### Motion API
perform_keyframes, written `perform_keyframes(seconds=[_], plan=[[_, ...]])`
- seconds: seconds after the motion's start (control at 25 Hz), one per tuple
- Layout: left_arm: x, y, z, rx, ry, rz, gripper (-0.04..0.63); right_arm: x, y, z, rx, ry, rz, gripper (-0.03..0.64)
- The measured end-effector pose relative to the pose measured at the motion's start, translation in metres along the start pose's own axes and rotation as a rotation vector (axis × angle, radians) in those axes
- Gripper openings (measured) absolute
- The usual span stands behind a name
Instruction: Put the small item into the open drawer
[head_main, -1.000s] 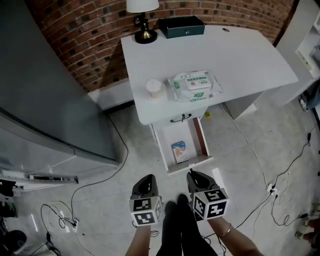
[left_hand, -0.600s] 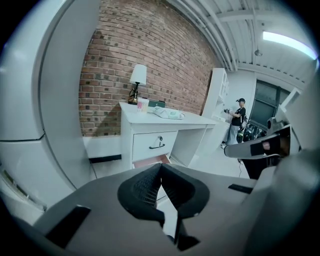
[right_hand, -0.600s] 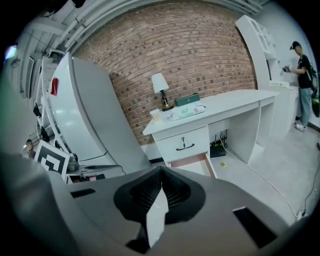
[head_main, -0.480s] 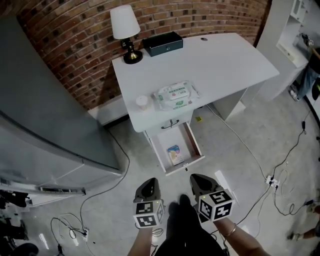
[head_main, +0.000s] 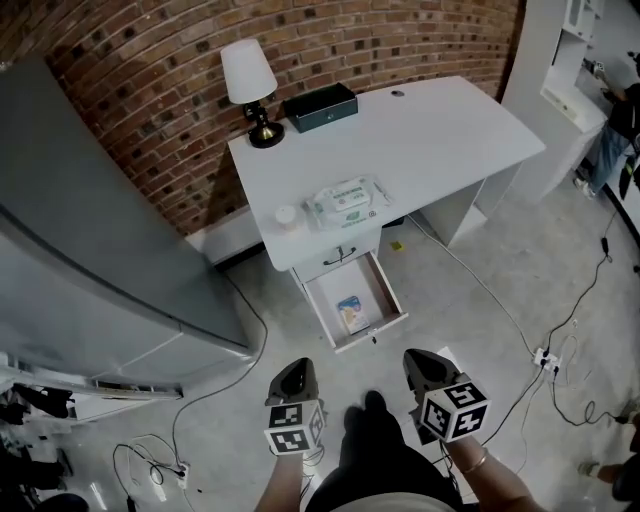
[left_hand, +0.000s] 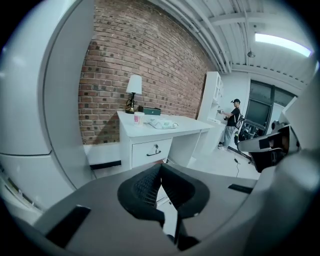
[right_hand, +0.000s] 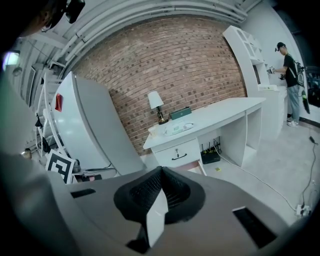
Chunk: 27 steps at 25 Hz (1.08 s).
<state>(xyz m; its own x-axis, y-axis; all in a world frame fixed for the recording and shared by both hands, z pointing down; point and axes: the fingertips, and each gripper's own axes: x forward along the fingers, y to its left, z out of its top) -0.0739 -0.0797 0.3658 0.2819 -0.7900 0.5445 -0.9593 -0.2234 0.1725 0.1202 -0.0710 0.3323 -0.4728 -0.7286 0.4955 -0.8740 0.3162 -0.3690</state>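
A small printed packet (head_main: 352, 313) lies flat inside the open lower drawer (head_main: 335, 290) of the white desk (head_main: 430, 130). Both grippers hang low in the head view, over the floor and well short of the drawer. My left gripper (head_main: 293, 368) is shut with nothing in it, and in its own view the black pads of the left gripper (left_hand: 160, 167) meet at the tip. My right gripper (head_main: 425, 358) is also shut and empty. In the right gripper view the right gripper (right_hand: 161, 170) points toward the desk (right_hand: 205, 120), whose upper drawer (right_hand: 177, 152) is closed.
On the desk stand a lamp (head_main: 248, 85), a dark box (head_main: 320, 107), a pack of wipes (head_main: 343, 203) and a small cup (head_main: 287, 215). A tall grey cabinet (head_main: 90, 230) fills the left. Cables (head_main: 545, 355) trail over the floor at right. A person (right_hand: 290, 75) stands by white shelves far right.
Both grippers have risen and drawn back from the drawer, and the right one has shifted right. The desk and drawer now look smaller and farther off. The packet still lies in the drawer.
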Motion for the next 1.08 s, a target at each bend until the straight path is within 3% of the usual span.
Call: perform_keyframes(seconds=[1.08], plan=[[-0.036,-0.011,0.038,0.027,-0.058,0.028,0.021,-0.046,0.003,0.035,-0.009,-0.078,-0.007,0.006]])
